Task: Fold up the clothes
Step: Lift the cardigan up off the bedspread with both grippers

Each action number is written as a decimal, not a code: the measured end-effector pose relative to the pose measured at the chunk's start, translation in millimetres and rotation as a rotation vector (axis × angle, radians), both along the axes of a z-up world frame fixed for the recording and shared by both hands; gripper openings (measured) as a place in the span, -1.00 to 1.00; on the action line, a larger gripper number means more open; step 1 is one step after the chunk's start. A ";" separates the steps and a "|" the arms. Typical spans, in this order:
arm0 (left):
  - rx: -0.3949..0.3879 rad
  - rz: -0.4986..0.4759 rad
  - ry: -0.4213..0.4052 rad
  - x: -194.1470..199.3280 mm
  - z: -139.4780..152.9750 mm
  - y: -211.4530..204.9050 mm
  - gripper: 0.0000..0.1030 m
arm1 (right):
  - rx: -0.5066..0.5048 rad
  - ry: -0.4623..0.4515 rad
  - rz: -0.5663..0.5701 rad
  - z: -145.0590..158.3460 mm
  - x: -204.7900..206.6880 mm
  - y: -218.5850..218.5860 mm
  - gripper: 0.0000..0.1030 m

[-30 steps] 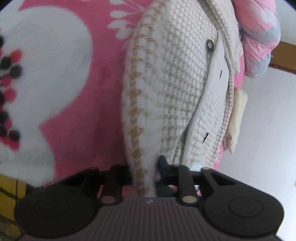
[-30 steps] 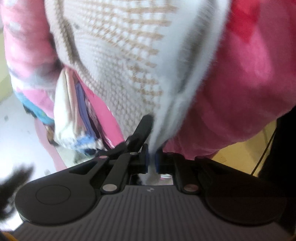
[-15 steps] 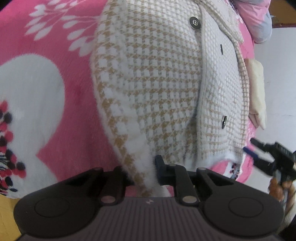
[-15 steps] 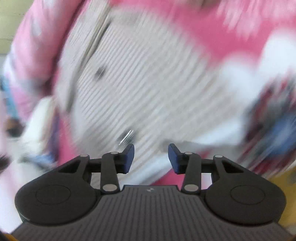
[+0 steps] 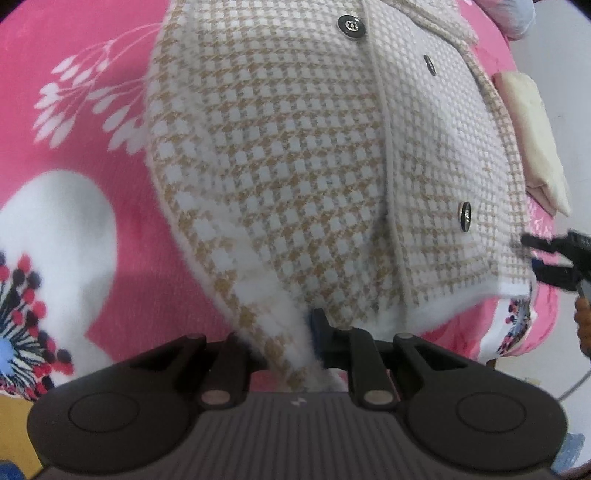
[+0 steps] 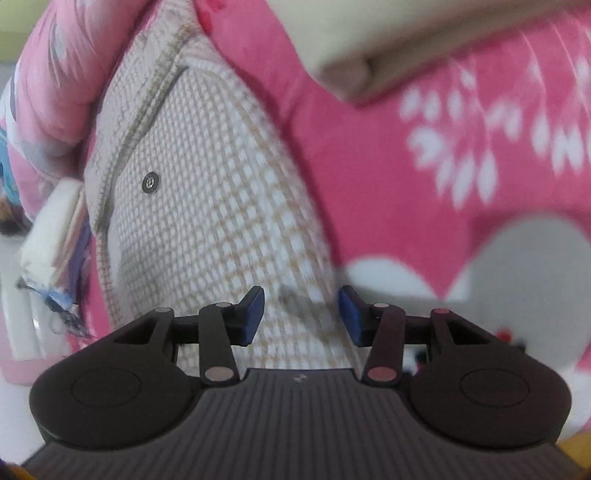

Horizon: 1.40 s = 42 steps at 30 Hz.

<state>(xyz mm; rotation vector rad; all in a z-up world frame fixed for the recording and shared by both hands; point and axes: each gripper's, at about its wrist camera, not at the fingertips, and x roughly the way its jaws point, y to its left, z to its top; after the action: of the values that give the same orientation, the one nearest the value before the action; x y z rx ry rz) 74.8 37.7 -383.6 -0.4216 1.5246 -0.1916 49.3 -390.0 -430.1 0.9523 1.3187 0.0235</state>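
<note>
A beige-and-white houndstooth jacket point(image 5: 277, 166) with dark buttons point(image 5: 349, 25) lies spread on a pink flowered blanket point(image 5: 92, 55). My left gripper point(image 5: 291, 343) is shut on the jacket's fluffy white lower hem, which bunches up between its fingers. At the far right of the left wrist view, my right gripper point(image 5: 546, 258) hovers by the jacket's other lower corner. In the right wrist view the right gripper point(image 6: 303, 317) has its blue pads point(image 6: 255, 317) apart and its jaws are opening. The jacket point(image 6: 207, 221) lies under them, not pinched.
A folded cream cloth point(image 5: 535, 140) rests at the blanket's right edge, with pale floor point(image 5: 569, 74) beyond it. A rolled pink quilt point(image 6: 48, 92) and a stack of folded clothes point(image 6: 51, 236) sit past the jacket's collar. The blanket point(image 6: 388, 184) extends right.
The right gripper let go of the jacket's edge, opened and swung off to one side. The left gripper rose and turned, still holding the hem. The jacket now lies flatter.
</note>
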 end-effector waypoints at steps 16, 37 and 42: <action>0.161 -0.023 0.074 23.3 8.4 -45.5 -0.68 | 0.101 0.032 0.077 -12.8 -5.2 20.6 -0.29; 0.295 -0.111 0.098 65.0 7.8 -138.4 -0.48 | 0.098 0.023 0.194 -25.3 2.0 38.2 -0.59; 0.296 -0.109 0.095 67.6 5.9 -146.8 -0.40 | 0.104 0.018 0.211 -27.3 2.9 36.0 -0.59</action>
<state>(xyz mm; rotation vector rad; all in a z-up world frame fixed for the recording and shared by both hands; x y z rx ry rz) 142.4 -109.1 -377.7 -0.1130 1.6409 -0.0289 52.2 -353.9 -457.4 0.8989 1.4412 0.2478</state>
